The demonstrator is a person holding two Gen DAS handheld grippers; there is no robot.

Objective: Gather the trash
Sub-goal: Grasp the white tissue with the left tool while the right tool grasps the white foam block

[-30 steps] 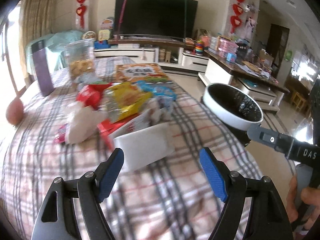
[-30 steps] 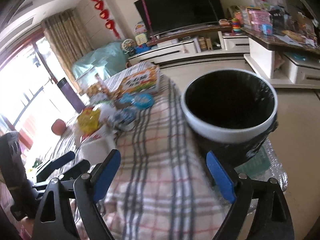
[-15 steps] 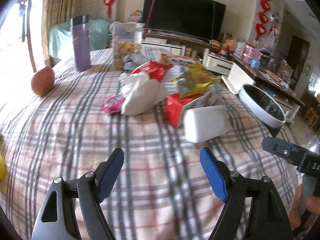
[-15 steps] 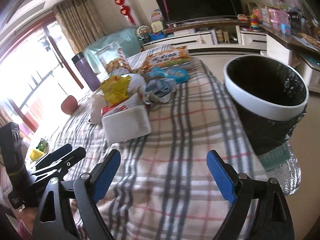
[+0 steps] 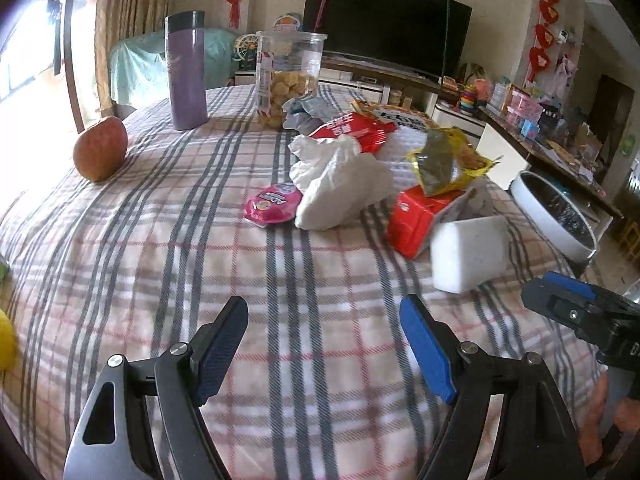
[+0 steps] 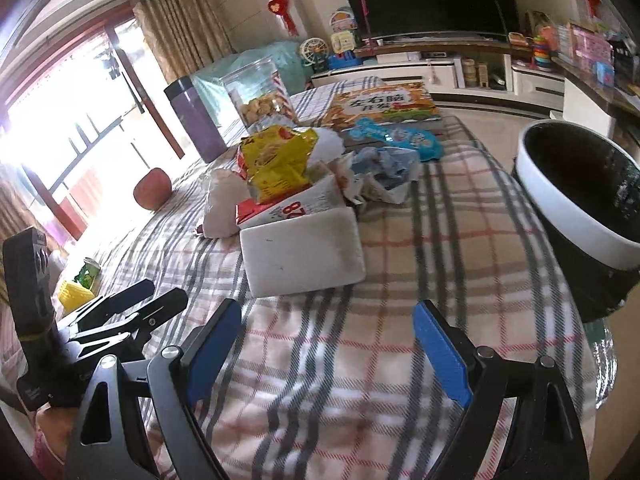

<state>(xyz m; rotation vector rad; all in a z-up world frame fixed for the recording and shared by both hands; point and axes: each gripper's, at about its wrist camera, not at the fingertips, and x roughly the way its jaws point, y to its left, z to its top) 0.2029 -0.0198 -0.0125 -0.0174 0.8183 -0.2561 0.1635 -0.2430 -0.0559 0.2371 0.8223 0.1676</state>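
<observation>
My left gripper (image 5: 324, 340) and right gripper (image 6: 328, 344) hang wide open and empty over the cloth (image 5: 160, 240), short of the trash pile (image 5: 384, 168)

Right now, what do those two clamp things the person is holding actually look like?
Each is a black metal clamp with two angled fingers, silver rivets at the joints and bright blue pads on the inner faces. That goes for the left gripper and the right gripper alike. The right one's handle carries white lettering. No cables or sleeves show.
</observation>
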